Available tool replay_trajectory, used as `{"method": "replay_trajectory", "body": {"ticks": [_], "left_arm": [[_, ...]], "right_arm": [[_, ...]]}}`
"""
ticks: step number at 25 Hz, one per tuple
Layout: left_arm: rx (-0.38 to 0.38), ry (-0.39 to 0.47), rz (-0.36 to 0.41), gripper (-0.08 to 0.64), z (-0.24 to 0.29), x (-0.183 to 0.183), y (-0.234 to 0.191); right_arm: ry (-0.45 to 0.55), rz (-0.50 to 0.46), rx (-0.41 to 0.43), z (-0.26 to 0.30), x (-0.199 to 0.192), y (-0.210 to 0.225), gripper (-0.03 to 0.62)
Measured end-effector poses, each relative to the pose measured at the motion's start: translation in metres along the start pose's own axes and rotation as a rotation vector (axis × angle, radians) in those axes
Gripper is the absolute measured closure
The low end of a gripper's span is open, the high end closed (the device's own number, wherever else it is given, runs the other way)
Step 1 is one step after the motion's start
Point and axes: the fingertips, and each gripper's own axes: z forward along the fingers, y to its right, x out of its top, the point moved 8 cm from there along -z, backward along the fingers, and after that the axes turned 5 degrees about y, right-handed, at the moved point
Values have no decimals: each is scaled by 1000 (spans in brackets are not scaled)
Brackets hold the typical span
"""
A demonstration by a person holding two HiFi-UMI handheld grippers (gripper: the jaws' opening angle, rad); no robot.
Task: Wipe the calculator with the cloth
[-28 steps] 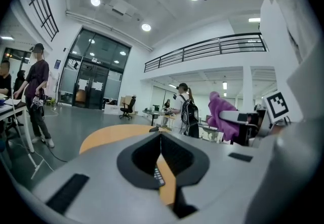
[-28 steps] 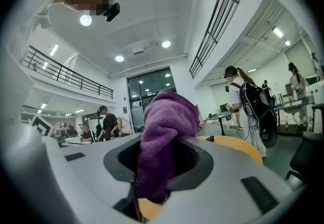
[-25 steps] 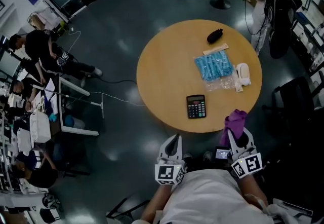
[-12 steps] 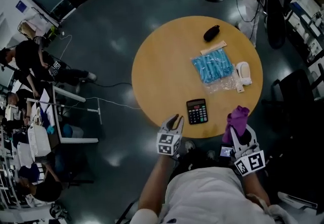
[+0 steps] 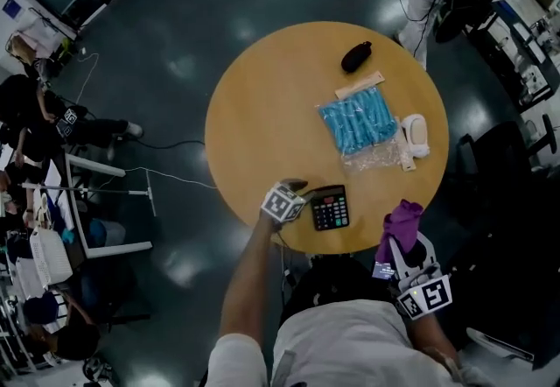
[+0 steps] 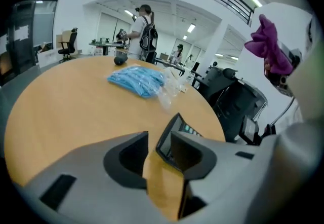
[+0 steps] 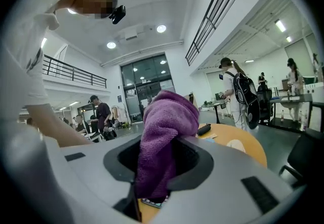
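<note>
Your left tongs point(image 5: 300, 195) are opening at the calculator point(image 5: 331, 207) — its corner stands between them — near the lower rim of the round surface point(image 5: 262, 105). Your right tongs point(image 5: 401, 243), at lower right, clamp the purple cloth point(image 5: 402, 221).

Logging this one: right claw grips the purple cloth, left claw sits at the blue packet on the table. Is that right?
One slip: the left claw sits at the calculator instead, opening with the calculator's edge inside it, as the left gripper view shows. The right claw does grip the purple cloth.
</note>
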Motion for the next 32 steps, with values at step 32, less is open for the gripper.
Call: {"method": "replay_trajectory", "body": {"ticks": [32], "left_arm": [[-167,202,-454,514,-23,-47,52]], "right_arm": [[-8,22,13,23,-3,21,472]]}}
